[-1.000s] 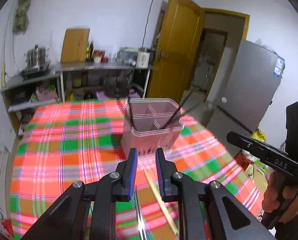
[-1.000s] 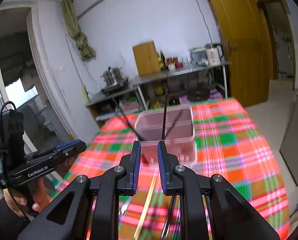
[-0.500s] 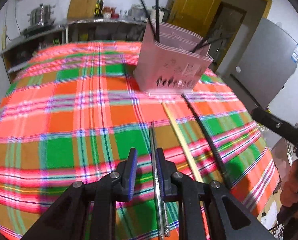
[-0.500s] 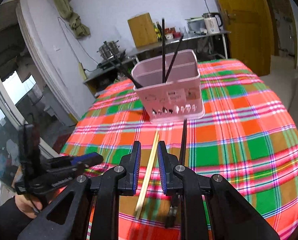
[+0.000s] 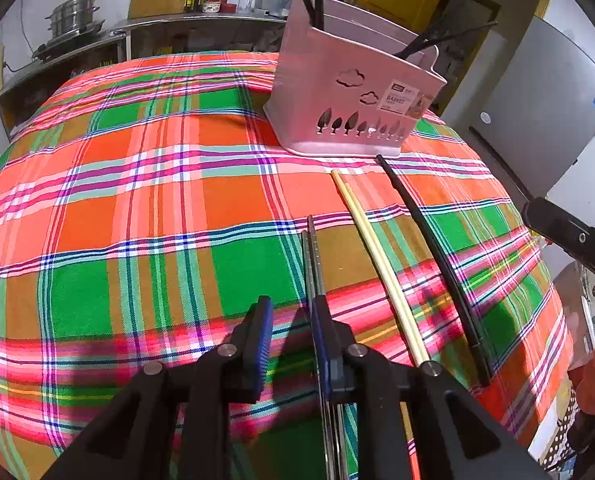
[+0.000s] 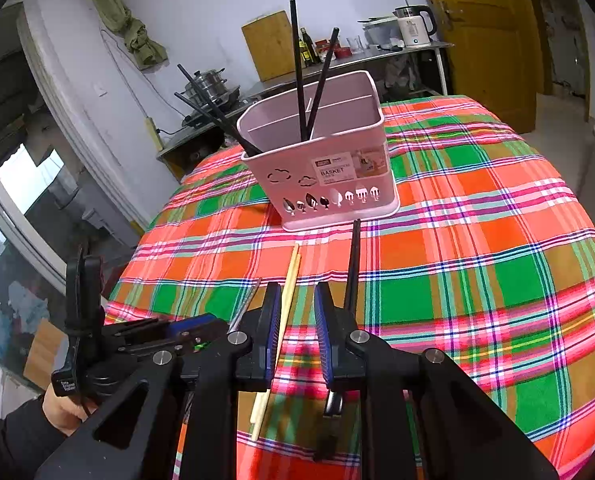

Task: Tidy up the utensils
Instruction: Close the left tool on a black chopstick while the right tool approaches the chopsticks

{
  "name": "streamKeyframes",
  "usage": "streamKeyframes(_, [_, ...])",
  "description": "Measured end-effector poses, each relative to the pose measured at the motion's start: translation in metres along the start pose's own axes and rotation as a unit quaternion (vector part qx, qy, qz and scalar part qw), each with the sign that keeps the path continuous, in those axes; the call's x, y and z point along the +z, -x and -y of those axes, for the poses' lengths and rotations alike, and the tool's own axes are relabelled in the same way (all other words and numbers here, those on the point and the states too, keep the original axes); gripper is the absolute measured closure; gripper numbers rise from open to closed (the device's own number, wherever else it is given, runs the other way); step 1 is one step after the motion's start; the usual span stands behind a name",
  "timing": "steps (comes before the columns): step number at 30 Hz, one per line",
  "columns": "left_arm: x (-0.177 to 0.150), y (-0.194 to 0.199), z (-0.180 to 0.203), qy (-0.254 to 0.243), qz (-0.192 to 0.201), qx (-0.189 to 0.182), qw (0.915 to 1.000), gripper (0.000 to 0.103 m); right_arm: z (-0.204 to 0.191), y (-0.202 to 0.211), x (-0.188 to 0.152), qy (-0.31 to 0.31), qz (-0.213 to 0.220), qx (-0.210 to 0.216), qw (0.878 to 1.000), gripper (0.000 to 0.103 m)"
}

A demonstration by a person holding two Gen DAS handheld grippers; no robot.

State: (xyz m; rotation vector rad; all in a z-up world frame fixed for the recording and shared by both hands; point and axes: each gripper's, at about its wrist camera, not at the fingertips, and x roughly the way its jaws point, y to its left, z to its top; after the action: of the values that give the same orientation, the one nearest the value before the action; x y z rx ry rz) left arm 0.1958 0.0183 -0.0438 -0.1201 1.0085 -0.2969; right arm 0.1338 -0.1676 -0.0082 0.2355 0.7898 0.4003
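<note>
A pink utensil basket (image 5: 349,92) (image 6: 329,172) stands on the plaid tablecloth with several black chopsticks (image 6: 297,68) upright in it. In front of it lie a metal pair (image 5: 311,264) (image 6: 249,304), a pale wooden pair (image 5: 377,260) (image 6: 291,276) and a black pair (image 5: 429,248) (image 6: 353,264). My left gripper (image 5: 291,320) hovers low over the metal pair, which runs under its right finger; its jaws are opening and grip nothing. My right gripper (image 6: 297,308) is open with a narrow gap over the wooden pair, which shows between its fingers on the cloth.
The tablecloth (image 5: 137,208) drops off at the near edge. A person's hand (image 6: 57,404) holds the left gripper's handle at the lower left of the right wrist view. A shelf with a steamer pot (image 5: 71,16), a grey fridge (image 5: 545,104) and a yellow door (image 6: 481,32) stand behind the table.
Both grippers have sunk toward the table and tipped downward, so the basket sits higher in each view. The left jaws stand slightly wider than before.
</note>
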Motion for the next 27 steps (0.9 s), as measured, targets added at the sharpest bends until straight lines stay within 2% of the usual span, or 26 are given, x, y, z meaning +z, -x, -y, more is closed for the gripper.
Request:
streamKeyframes(6, [0.001, -0.002, 0.008, -0.019, -0.003, 0.02, 0.9996, 0.079, 0.002, 0.001, 0.0, -0.002, 0.001, -0.001, 1.0, 0.086])
streamKeyframes(13, [-0.003, -0.005, 0.021, -0.056, 0.003, 0.067, 0.9962, 0.079, 0.001, -0.001, -0.001, -0.003, -0.002, 0.005, 1.0, 0.086])
streamKeyframes(15, [-0.002, -0.004, 0.018, -0.047, 0.004, 0.076, 0.996, 0.093, -0.003, -0.005, -0.002, 0.002, -0.007, 0.007, 1.0, 0.086])
streamKeyframes(16, [-0.002, -0.002, 0.013, -0.036, 0.006, 0.079, 0.9962, 0.096, -0.006, -0.007, -0.002, 0.005, -0.009, 0.009, 1.0, 0.086])
streamKeyframes(19, [-0.004, 0.004, -0.004, 0.005, 0.013, 0.072, 0.9973, 0.097, -0.014, -0.016, -0.004, 0.016, -0.022, 0.015, 1.0, 0.086])
streamKeyframes(27, [-0.011, 0.023, -0.053, 0.085, 0.023, 0.071, 0.9936, 0.097, -0.036, -0.059, -0.013, 0.028, -0.074, 0.042, 0.996, 0.086])
